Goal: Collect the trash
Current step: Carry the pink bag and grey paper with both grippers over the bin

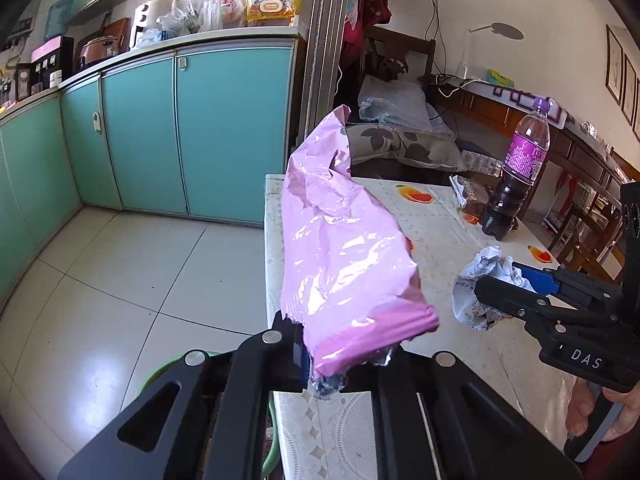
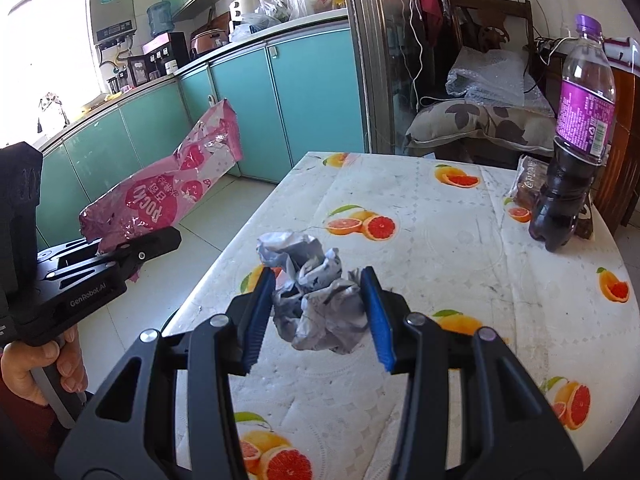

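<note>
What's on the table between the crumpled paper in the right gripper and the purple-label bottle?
In the right wrist view, nothing lies between the crumpled paper and the bottle: only bare fruit-print tablecloth. A brown snack packet sits beside the bottle, off that line.

The Pocky snack bag (image 1: 344, 248) is clamped at its near end between the fingers of the left gripper (image 1: 340, 354) and stretches forward and up beyond the fingertips, off the table's left edge. The crumpled paper ball (image 2: 316, 296) sits between the fingers of the right gripper (image 2: 318, 312), over the table (image 2: 440, 280). Ahead and right of those fingers stands a soda bottle (image 2: 576, 140) on the table's far side, a wrapped snack pack (image 2: 528, 184) touching its left. Beyond the table lies a cushion (image 2: 480, 124) with bubble wrap (image 2: 492, 76) on it. Left of the fingers, cabinets (image 2: 248, 108) line the floor.
</note>
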Demonstrator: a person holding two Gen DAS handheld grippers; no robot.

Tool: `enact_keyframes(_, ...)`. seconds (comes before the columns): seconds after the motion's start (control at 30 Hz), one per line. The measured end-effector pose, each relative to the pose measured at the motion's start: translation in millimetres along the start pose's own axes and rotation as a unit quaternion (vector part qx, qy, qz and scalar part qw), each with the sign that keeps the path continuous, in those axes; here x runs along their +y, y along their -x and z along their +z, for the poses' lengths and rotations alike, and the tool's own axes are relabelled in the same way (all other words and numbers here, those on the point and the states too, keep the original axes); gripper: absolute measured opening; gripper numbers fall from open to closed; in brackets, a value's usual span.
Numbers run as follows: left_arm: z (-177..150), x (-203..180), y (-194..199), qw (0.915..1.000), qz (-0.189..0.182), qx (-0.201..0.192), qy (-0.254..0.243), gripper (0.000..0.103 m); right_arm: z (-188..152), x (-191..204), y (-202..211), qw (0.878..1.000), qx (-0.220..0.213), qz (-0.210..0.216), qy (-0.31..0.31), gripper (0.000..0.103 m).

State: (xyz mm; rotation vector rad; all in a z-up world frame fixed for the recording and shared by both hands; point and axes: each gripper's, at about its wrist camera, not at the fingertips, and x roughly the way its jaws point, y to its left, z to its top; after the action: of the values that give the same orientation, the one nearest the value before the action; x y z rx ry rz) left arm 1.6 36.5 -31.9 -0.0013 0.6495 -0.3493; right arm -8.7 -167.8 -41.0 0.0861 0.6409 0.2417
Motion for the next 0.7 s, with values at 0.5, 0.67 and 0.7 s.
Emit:
enact_keyframes(0.5, 3.6, 30.2, 29.9, 0.9992, 0.020, -0.033, 0.006, 0.005, 4.0, 23.4, -4.2, 1.000, 0.003, 0.018, 0.000, 0.043)
enact_keyframes(0.67, 0.0, 43.5, 27.3, 0.9989, 0.038, -0.024, 0.013, 0.005, 7.9, 36.7, -9.9, 0.999, 0.003, 0.040, 0.002, 0.043)
enact_keyframes(0.7, -1.4, 46.8, 26.7, 0.9986, 0.046, -0.021, 0.013, 0.006, 9.2, 41.9, -11.7, 0.999, 0.003, 0.050, 0.004, 0.043)
